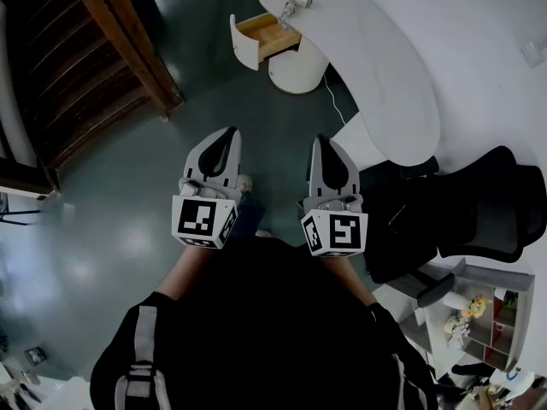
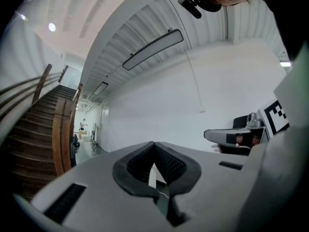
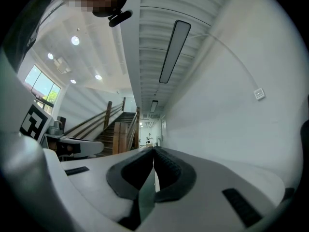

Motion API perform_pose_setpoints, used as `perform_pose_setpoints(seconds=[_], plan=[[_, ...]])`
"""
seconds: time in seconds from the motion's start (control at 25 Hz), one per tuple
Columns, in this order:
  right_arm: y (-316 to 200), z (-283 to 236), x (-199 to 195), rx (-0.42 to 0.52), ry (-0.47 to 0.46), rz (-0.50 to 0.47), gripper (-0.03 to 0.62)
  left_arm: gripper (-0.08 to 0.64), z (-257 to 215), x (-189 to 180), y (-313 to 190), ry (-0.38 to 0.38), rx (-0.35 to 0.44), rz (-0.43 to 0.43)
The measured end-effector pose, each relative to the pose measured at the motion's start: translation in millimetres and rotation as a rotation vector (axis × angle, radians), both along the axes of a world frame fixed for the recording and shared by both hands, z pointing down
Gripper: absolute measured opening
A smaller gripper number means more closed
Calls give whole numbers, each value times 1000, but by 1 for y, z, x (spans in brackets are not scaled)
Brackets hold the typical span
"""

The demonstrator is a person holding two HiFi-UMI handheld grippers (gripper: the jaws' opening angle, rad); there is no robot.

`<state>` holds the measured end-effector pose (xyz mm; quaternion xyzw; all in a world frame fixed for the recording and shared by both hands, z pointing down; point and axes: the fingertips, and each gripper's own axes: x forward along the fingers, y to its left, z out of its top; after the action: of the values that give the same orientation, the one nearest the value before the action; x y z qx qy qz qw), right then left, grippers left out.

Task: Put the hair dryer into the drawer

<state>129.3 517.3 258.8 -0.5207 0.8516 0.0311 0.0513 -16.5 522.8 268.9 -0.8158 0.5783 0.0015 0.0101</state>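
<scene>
A white hair dryer [image 1: 293,5] lies on the curved white desk [image 1: 385,67] at the far top of the head view. Just left of it a wooden drawer [image 1: 263,36] with a white front stands pulled out. My left gripper [image 1: 227,135] and right gripper [image 1: 320,143] hang side by side over the floor, well short of the desk. Both are shut and empty; the left gripper [image 2: 154,145] and the right gripper [image 3: 154,151] each show jaw tips touching in their own views, pointing level at a white wall.
A wooden staircase [image 1: 94,49] rises at the left. A black office chair [image 1: 461,212] stands at the right beside the desk. A round white pedestal [image 1: 297,71] sits under the desk. Grey-green floor [image 1: 111,229] spreads between me and the drawer.
</scene>
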Motion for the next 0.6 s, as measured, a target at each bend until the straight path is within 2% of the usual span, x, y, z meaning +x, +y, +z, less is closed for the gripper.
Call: perform_pose_setpoints(seconds=[0.28, 0.6], plan=[[-49, 10, -10, -4, 25, 23, 23, 5, 14, -8, -52, 10, -8, 26], [-150, 14, -43, -17, 45, 44, 23, 5, 20, -35, -154, -21, -9, 61]])
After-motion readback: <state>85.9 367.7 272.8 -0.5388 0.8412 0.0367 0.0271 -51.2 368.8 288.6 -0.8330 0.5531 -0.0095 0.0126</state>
